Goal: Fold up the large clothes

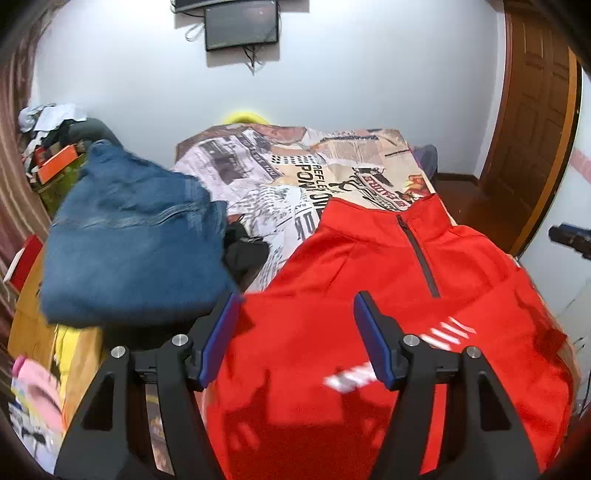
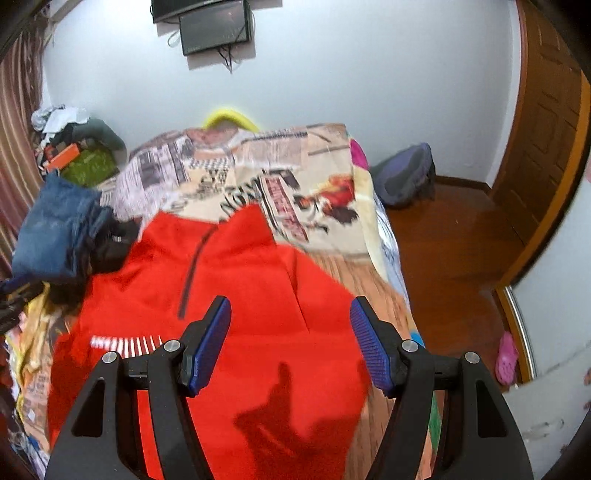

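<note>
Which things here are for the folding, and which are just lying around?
For the folding:
- red top, spread flat on the bed
- left gripper, open above the top
- right gripper, open above the top

Just lying around:
- blue jeans
- dark garment beside the jeans
- backpack on the floor
- pink shoe
- wall screen

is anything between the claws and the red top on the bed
Nothing visible. Both the left claw and the right claw hang open above the red top, with only air between their pads and the fabric. The folded jeans lie off to the left of it, clear of either claw's way down.
</note>
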The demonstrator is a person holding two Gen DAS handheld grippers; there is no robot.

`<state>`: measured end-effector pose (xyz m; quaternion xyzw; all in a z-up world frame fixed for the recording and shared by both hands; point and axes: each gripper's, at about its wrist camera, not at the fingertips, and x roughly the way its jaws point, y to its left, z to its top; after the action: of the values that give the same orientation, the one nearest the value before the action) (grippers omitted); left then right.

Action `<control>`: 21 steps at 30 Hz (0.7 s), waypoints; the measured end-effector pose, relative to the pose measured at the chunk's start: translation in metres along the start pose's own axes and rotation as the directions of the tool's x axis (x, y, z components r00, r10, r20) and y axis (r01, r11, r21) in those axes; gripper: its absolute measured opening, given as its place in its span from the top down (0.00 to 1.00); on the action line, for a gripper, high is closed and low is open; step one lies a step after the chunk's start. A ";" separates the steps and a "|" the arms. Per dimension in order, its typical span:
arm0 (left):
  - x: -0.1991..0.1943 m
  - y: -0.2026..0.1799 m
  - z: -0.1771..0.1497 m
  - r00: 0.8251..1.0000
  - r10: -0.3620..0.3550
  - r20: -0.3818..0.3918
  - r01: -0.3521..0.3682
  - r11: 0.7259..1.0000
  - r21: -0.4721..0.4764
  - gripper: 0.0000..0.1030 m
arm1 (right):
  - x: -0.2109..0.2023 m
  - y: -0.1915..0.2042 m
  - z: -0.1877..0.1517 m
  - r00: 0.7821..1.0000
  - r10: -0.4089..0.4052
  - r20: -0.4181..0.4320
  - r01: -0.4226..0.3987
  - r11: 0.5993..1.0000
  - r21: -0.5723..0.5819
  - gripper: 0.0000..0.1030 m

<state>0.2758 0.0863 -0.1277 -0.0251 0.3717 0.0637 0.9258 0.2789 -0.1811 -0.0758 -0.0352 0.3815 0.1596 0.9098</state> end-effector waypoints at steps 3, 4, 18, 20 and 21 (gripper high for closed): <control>0.037 -0.001 0.021 0.999 -0.023 -0.048 0.023 1.000 -0.016 0.38 | 0.015 0.003 0.021 1.000 0.019 0.007 -0.019 1.000 -0.012 0.39; 0.049 0.000 0.027 0.997 -0.036 -0.064 0.034 0.999 -0.030 0.38 | 0.018 0.002 0.025 1.000 0.023 0.005 -0.023 1.000 -0.011 0.39; 0.181 -0.034 0.083 0.961 -0.186 -0.203 0.172 0.981 -0.085 0.38 | 0.149 0.011 0.064 0.974 0.124 -0.190 -0.113 0.991 0.071 0.39; 0.197 -0.038 0.084 0.957 -0.188 -0.221 0.171 0.981 -0.093 0.38 | 0.166 0.013 0.066 0.966 0.138 -0.217 -0.123 0.989 0.084 0.39; 0.207 -0.040 0.085 0.954 -0.194 -0.228 0.175 0.979 -0.101 0.38 | 0.174 0.013 0.067 0.965 0.140 -0.223 -0.123 0.988 0.089 0.39</control>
<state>0.4872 0.0755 -0.2094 -0.1041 0.4725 -0.0119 0.8751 0.4346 -0.1106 -0.1502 0.0060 0.4907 0.2002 0.8480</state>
